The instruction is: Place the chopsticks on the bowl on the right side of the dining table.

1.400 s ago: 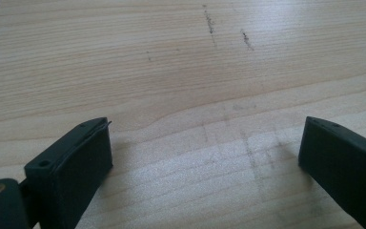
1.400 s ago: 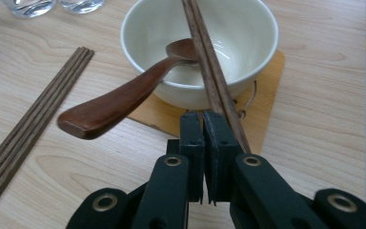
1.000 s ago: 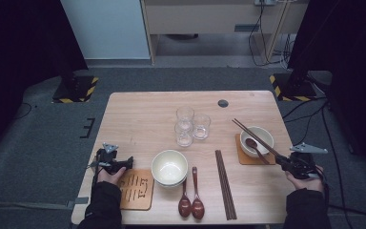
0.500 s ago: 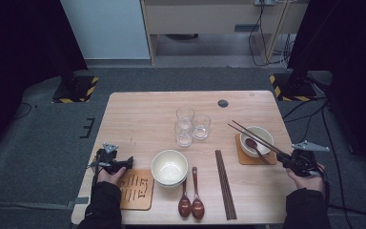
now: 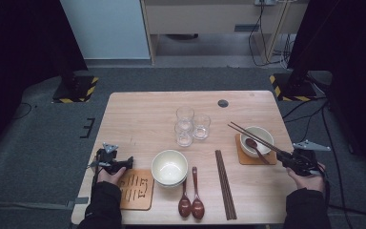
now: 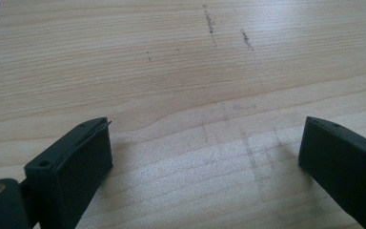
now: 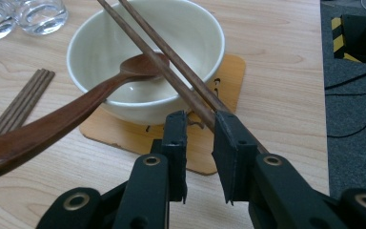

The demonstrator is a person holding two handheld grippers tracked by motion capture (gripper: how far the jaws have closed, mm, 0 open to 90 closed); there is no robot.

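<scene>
Chopsticks (image 7: pixel 171 57) are lying across the rim of the bowl (image 7: pixel 124 102) straight ahead of the right tool (image 7: pixel 201 119), their near ends running back between its jaws. Jaws have just been opening: a narrow gap is showing, one stick is lying against the right-hand jaw's inner face, and the left-hand jaw is sitting clear, so the pair is resting loose in the gap, not clamped. In the high view the chopsticks (image 5: pixel 255 138) are slanting from the right tool (image 5: pixel 289 160) up and left over the bowl (image 5: pixel 262 132).

A wooden spoon (image 7: pixel 66 114) is sitting in that bowl, handle sticking out to the left of the jaws. The bowl is standing on a coaster (image 7: pixel 228 76) just ahead of the jaw tips. A second pair of chopsticks (image 7: pixel 19 102) is lying flat on the table (image 7: pixel 276 95) further left, and two glasses (image 7: pixel 40 16) are beyond the bowl, up left.

Left tool (image 5: pixel 126 163) is resting at the near left of the table, jaws standing wide apart with bare table (image 6: pixel 181 95) between them, holding nothing.
</scene>
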